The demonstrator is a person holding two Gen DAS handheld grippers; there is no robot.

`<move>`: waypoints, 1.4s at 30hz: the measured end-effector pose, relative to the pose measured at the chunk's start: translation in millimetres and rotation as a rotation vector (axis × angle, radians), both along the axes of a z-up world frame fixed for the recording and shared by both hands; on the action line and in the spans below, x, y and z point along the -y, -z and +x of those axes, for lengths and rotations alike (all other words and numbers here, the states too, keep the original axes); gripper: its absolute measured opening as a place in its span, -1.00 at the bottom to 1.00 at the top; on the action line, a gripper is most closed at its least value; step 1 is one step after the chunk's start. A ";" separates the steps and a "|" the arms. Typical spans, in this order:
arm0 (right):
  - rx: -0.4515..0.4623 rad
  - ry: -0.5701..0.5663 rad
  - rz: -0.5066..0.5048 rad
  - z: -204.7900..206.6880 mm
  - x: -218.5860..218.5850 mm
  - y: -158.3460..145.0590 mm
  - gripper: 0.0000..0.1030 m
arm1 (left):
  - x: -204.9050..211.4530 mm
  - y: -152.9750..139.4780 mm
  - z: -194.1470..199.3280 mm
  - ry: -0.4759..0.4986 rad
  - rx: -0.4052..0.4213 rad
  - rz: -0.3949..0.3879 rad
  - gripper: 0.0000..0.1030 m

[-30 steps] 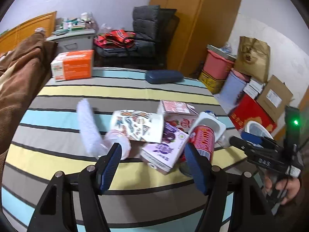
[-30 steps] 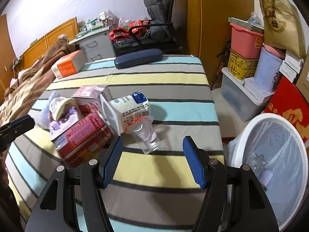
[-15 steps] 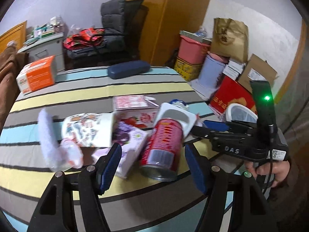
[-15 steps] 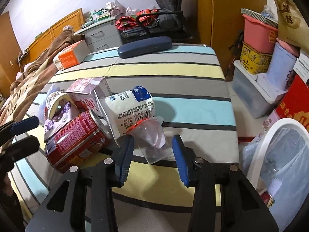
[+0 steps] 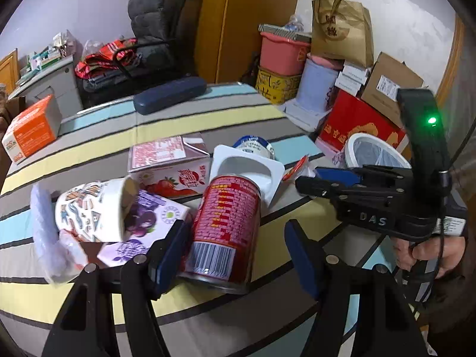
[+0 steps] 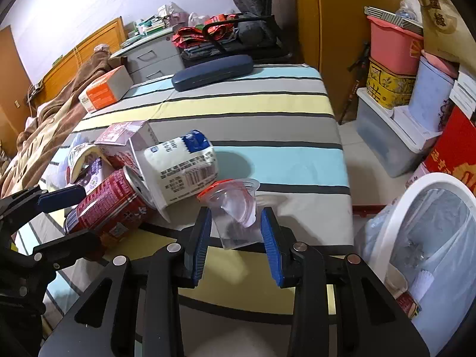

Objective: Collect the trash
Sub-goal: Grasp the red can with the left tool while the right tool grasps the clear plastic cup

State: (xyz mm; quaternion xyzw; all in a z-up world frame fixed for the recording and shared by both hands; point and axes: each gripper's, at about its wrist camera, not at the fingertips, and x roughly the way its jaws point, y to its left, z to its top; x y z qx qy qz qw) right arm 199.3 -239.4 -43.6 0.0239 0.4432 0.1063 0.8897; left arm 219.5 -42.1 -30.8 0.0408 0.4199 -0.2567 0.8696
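Observation:
Trash lies heaped on the striped table [image 6: 267,110]: a red can [image 5: 229,226] on its side, a white yogurt tub [image 6: 181,166], a pink strawberry carton [image 5: 169,163], a purple carton [image 5: 148,217] and a patterned paper cup [image 5: 89,211]. My right gripper [image 6: 236,217] is closing, and its blue pads press on a clear plastic cup [image 6: 235,208] with an orange lid flap near the table's right edge. My left gripper [image 5: 233,232] stands open around the red can, its left pad close to it and the right pad apart. A white bin [image 6: 395,214] stands on the floor to the right.
An orange box [image 5: 32,128] and a dark blue case [image 5: 169,95] lie at the table's far side. Stacked storage boxes [image 6: 389,47], a red box [image 5: 357,125] and a paper bag [image 5: 342,29] crowd the floor beyond the bin. A bed with a brown blanket [image 6: 44,131] lies left.
The right jaws have closed in from wide apart onto the clear cup. The left gripper has slid right along the heap, from the cartons to the red can.

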 end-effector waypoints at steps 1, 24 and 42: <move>0.001 -0.001 0.001 0.6 0.6 -0.2 -0.30 | 1.7 2.2 2.2 -0.003 -0.002 0.011 0.35; 0.021 0.035 0.051 -11.1 16.6 -0.9 -0.30 | 21.6 17.3 8.9 -0.028 -0.025 0.108 0.12; 0.081 0.062 0.095 -39.1 28.1 -17.9 -0.30 | 20.5 -12.4 -24.3 -0.044 0.027 0.031 0.12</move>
